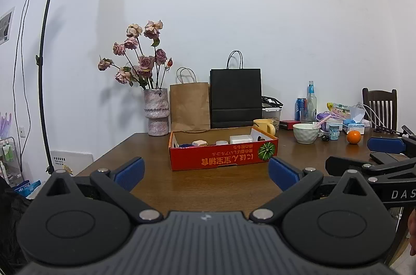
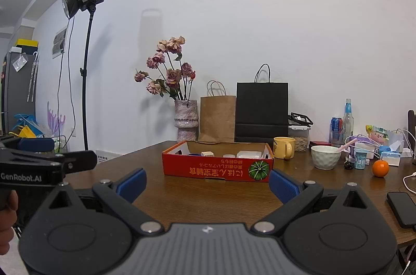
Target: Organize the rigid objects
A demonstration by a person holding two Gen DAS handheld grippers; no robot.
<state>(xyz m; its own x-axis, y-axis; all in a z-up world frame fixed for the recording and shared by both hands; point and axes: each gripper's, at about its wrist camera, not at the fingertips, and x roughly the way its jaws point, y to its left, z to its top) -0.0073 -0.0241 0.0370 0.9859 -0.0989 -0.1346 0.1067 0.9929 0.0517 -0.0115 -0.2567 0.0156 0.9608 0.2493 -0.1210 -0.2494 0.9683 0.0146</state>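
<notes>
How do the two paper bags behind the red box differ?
The black bag is taller and wider than the brown bag. The black bag has dark handles and a flat front; the brown bag has pale handles and a creased front. Both stand upright against the wall.

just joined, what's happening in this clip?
A person holds two handheld grippers above a wooden table. The left gripper and right gripper are both open and empty, aimed at a red cardboard box that holds a few small white containers. A yellow mug, white bowl and orange sit loose to the right. Nothing is grasped yet.
</notes>
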